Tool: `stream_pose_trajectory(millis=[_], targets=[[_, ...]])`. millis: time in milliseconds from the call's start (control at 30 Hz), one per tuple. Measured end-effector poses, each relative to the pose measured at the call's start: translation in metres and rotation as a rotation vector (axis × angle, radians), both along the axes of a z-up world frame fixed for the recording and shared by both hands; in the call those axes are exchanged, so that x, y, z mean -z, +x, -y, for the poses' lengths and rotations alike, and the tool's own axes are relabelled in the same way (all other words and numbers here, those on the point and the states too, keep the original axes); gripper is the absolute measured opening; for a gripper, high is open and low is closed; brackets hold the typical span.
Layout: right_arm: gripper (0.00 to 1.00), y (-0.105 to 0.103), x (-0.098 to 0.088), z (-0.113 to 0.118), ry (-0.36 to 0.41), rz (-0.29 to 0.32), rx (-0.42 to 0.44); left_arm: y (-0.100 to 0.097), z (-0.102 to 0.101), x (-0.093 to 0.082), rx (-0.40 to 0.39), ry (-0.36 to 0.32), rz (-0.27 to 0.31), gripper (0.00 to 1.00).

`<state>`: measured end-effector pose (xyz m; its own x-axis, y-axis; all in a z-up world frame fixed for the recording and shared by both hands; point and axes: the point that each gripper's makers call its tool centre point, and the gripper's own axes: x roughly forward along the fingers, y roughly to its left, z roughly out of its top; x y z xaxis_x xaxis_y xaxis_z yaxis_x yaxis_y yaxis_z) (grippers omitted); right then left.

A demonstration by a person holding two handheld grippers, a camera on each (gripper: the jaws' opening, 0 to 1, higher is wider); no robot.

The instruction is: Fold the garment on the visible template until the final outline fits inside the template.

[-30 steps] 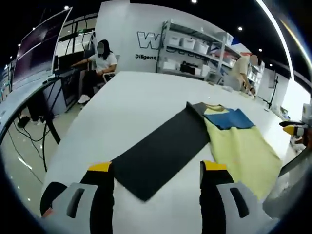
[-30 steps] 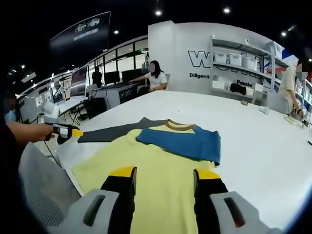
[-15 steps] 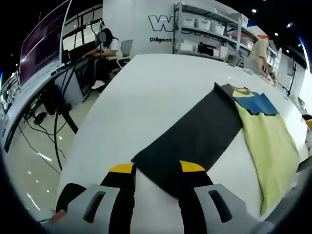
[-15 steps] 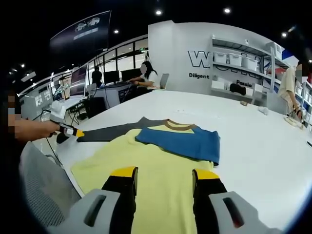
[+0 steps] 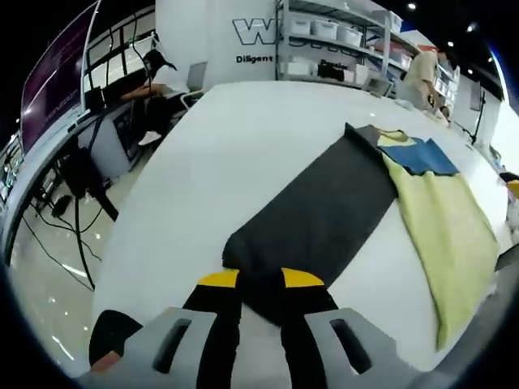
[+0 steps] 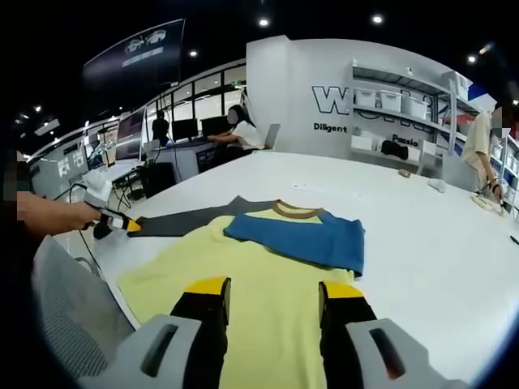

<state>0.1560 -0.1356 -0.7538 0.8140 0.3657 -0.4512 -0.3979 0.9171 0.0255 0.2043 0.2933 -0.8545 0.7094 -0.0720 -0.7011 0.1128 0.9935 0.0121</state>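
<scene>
Moved in since a second ago: left gripper [image 5: 259, 278], jaws narrowed from wide to close on the cuff end of the long dark grey sleeve [image 5: 318, 215]. Grip looks made, so the sleeve fold can begin. Right gripper [image 6: 272, 286] unmoved, jaws wide, empty, above the yellow shirt body [image 6: 243, 279]. Blue sleeve [image 6: 304, 235] folded across at 12 o'clock; white table [image 6: 438, 243] beyond. No template outline discernible.
</scene>
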Motion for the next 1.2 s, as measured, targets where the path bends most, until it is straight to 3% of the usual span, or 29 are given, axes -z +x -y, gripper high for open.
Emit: stream_pose_trajectory(millis=[67, 233, 467, 667, 733, 967, 1200], targets=[[0.41, 0.000, 0.000, 0.000, 0.001, -0.001, -0.001, 0.000, -0.001, 0.000, 0.001, 0.004, -0.008, 0.00], [0.41, -0.001, 0.000, -0.002, -0.002, -0.001, -0.008, -0.001, -0.002, -0.003, -0.006, 0.002, -0.006, 0.00], [0.41, -0.001, 0.001, -0.002, -0.002, -0.002, -0.012, 0.005, -0.026, -0.012, -0.076, 0.021, 0.012, 0.00], [0.40, -0.001, 0.001, -0.002, -0.003, -0.003, -0.014, 0.007, -0.034, -0.017, -0.113, 0.023, 0.021, 0.00], [0.40, -0.001, 0.001, -0.002, -0.003, -0.002, -0.014, 0.004, -0.047, -0.019, -0.162, 0.043, 0.031, 0.00], [0.40, -0.002, 0.002, -0.002, -0.007, -0.008, -0.016, 0.012, -0.072, -0.020, -0.203, 0.084, 0.036, 0.00], [0.40, -0.001, 0.003, 0.000, -0.012, -0.012, -0.012, 0.033, -0.085, -0.035, -0.172, 0.166, 0.048, 0.00]])
